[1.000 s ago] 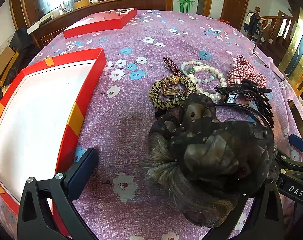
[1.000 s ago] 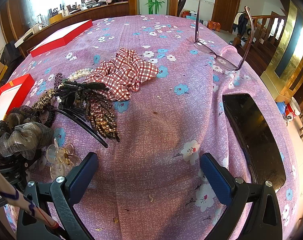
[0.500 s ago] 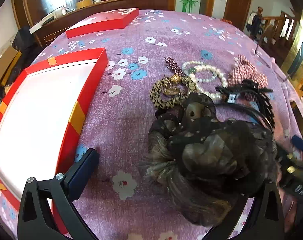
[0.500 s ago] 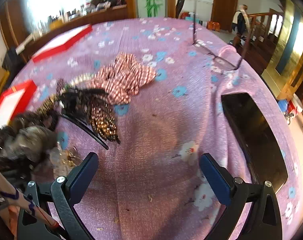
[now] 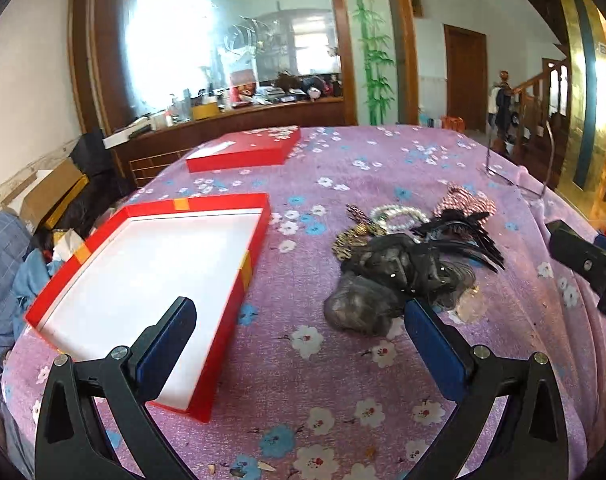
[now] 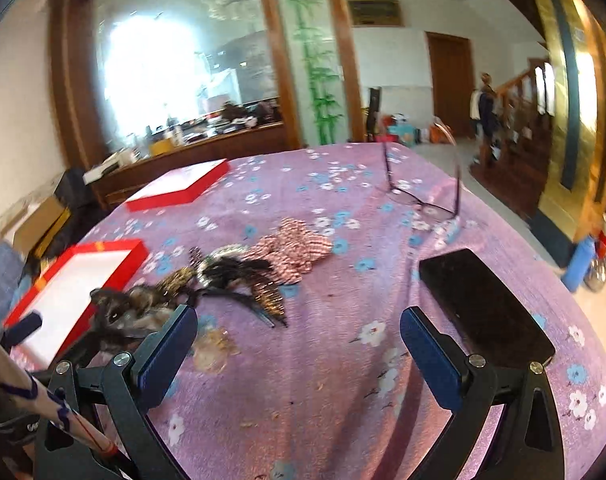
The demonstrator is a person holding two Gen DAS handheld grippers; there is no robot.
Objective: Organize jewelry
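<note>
Floral purple tablecloth (image 5: pixel 343 380): jewelry heap (image 5: pixel 407 256), red box (image 5: pixel 151 280) bare. My left gripper (image 5: pixel 299 344) and right gripper (image 6: pixel 299 344) gape wide, empty. Sorting unstarted; next, I pinch one piece.

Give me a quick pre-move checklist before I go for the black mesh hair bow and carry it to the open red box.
1. Left gripper open and holding nothing: ok.
2. Right gripper open and holding nothing: ok.
3. Open red box has bare white floor to receive items: ok.
4. Black mesh hair bow reachable, lying just ahead of the left gripper's right finger: ok.
5. Bow free of the black claw clip and leopard-print band: cannot tell, they overlap in the pile.
6. Path from pile to box clear of the eyeglasses and phone: ok, both lie on the far side.
</note>
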